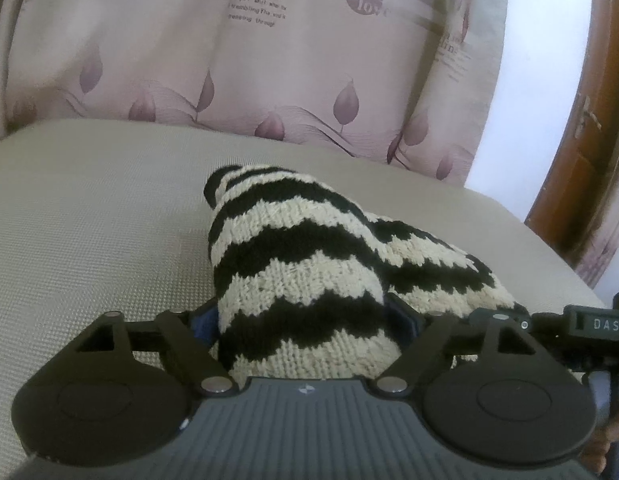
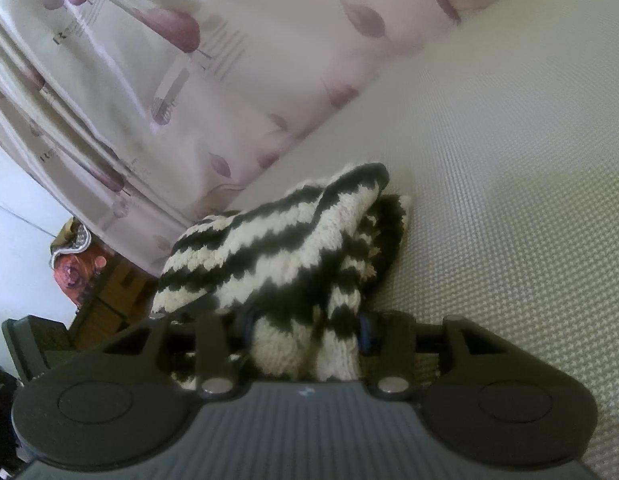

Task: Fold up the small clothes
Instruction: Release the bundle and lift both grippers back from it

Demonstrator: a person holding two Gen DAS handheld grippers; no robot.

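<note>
A small black-and-cream zigzag knitted garment (image 1: 309, 264) lies bunched on a beige cushion (image 1: 89, 220). My left gripper (image 1: 305, 324) is shut on its near end, the knit filling the space between the blue-padded fingers and hiding their tips. In the right wrist view the same knitted garment (image 2: 277, 248) is folded over in a heap, and my right gripper (image 2: 305, 328) is shut on another part of it, lifted slightly off the cushion (image 2: 509, 200). The right gripper's body (image 1: 589, 326) shows at the right edge of the left wrist view.
A pink curtain with leaf prints (image 1: 269, 60) hangs behind the cushion. A brown wooden door frame (image 1: 589, 140) stands at the right. In the right wrist view, a reddish cloth and wooden furniture (image 2: 81, 272) sit beyond the cushion's edge at the left.
</note>
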